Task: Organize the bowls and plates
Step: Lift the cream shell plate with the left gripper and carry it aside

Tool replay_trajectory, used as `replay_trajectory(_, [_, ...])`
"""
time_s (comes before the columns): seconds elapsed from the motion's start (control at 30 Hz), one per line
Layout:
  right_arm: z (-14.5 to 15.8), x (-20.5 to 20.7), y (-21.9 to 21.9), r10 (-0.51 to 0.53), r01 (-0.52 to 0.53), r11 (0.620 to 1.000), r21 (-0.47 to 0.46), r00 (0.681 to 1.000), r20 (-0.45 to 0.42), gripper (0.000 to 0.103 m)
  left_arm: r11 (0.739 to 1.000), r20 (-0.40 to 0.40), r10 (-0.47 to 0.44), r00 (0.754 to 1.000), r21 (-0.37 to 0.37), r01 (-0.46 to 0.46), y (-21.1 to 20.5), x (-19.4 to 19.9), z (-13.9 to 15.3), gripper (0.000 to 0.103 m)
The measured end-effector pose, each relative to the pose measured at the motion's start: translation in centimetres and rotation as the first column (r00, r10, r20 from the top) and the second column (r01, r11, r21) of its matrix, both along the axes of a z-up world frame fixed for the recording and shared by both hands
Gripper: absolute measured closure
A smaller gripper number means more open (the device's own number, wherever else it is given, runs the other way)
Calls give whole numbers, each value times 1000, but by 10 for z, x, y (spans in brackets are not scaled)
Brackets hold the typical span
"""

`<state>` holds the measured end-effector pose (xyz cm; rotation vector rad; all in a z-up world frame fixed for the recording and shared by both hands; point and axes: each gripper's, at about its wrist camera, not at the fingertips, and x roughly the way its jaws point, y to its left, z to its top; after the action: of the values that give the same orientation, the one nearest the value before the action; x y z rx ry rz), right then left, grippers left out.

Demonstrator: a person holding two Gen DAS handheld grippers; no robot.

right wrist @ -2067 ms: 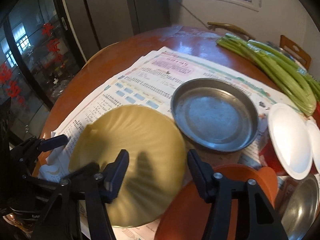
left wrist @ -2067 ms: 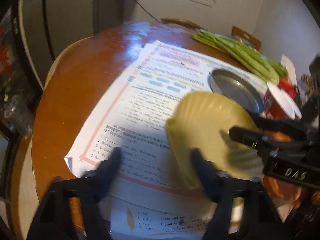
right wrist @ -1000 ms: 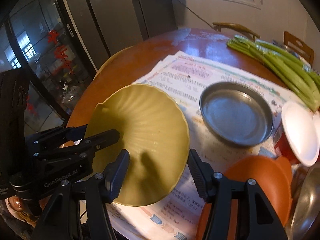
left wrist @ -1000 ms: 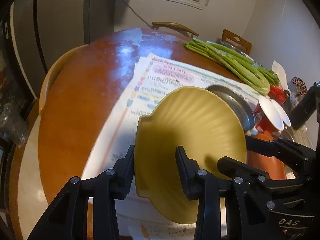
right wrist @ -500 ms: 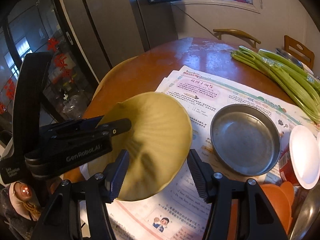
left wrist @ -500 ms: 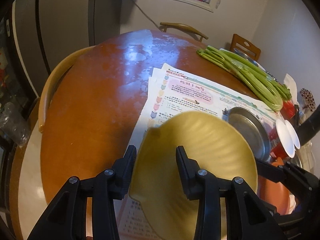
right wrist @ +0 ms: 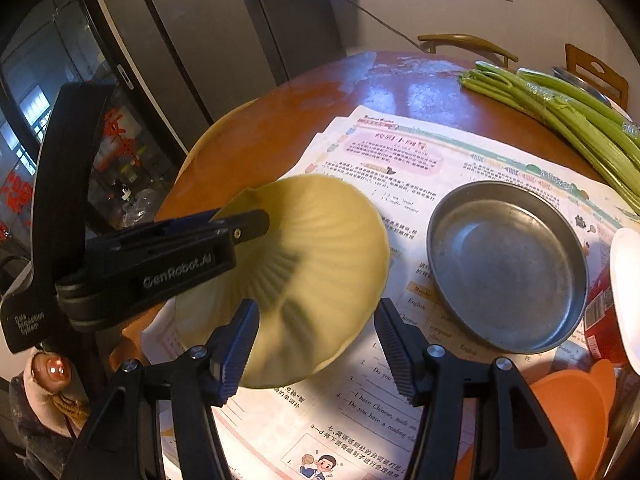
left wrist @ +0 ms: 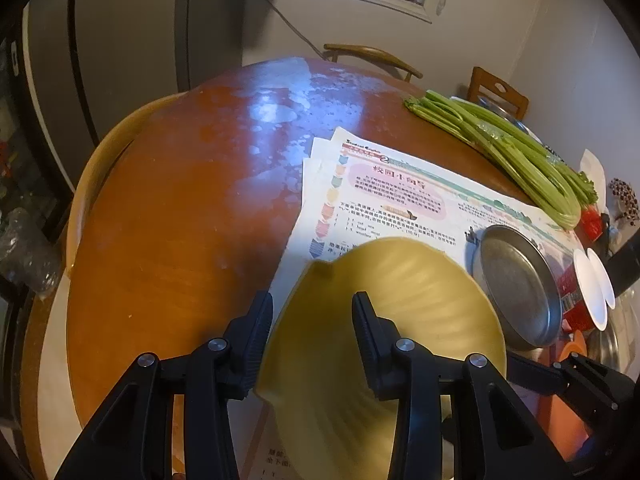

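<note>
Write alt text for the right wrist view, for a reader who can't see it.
The left gripper pinches the rim of a tilted yellow plate above printed paper sheets on a round wooden table. The right gripper is in the foreground, holding nothing. A metal dish sits right of the plate, celery behind it.

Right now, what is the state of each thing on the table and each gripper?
yellow plate, tilted, held up at its rim
left gripper, shut on the yellow plate's rim
right gripper, shut; whether it grips the yellow plate is unclear
metal dish, empty, flat on the papers
</note>
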<state>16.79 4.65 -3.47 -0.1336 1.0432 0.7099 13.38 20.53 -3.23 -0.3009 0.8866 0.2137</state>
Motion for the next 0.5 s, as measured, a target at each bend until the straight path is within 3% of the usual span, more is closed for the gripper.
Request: replay_trajectory(0.5, [-5, 2, -3, -32, 32, 999, -15, 999, -19, 43, 999, -15, -35, 999, 13, 35, -6, 5, -9, 58])
